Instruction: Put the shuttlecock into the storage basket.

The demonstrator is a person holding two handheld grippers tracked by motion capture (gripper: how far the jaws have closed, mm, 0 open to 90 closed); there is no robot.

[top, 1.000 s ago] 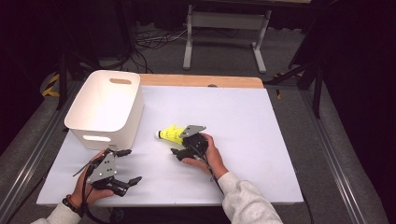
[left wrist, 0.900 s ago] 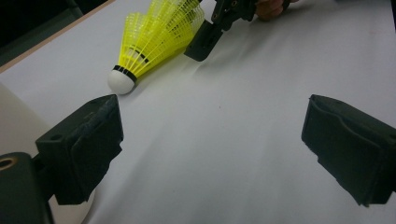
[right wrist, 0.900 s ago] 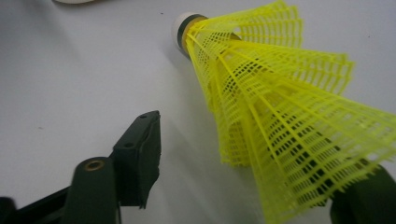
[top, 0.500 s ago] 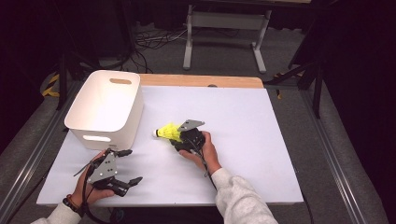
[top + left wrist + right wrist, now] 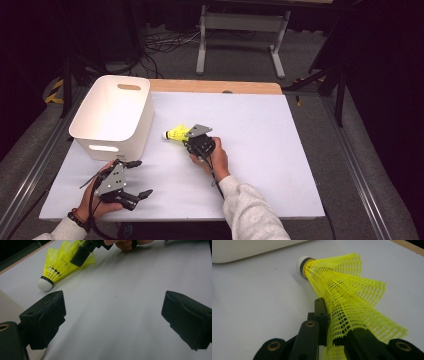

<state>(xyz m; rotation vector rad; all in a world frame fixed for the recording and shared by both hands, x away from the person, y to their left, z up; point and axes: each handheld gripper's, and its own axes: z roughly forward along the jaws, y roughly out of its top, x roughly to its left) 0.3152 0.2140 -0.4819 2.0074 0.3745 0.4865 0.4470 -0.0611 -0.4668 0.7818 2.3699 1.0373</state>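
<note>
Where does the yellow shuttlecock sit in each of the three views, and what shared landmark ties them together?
High view: the shuttlecock lies at mid-table, right of the white bin, at the tip of the right gripper.
Left gripper view: top left, cork toward the camera, skirt pinched by the right gripper.
Right gripper view: centre, skirt clamped between the jaws, cork pointing away.
Shared landmark: the white bin's wall, cut by the left edge in the left gripper view and along the top edge in the right gripper view.

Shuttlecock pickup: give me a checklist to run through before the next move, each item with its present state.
1. Right tool shut on the shuttlecock: ok; its jaws have just been closing and pinch the yellow skirt.
2. Grip on the cork end: not ok, only mesh is held.
3. Skirt undamaged: cannot tell; it looks squeezed.
4. White bin open, nothing seen inside: ok.
5. Left tool open, apart from the shuttlecock: ok.
6. Shuttlecock off the table: cannot tell.
</note>
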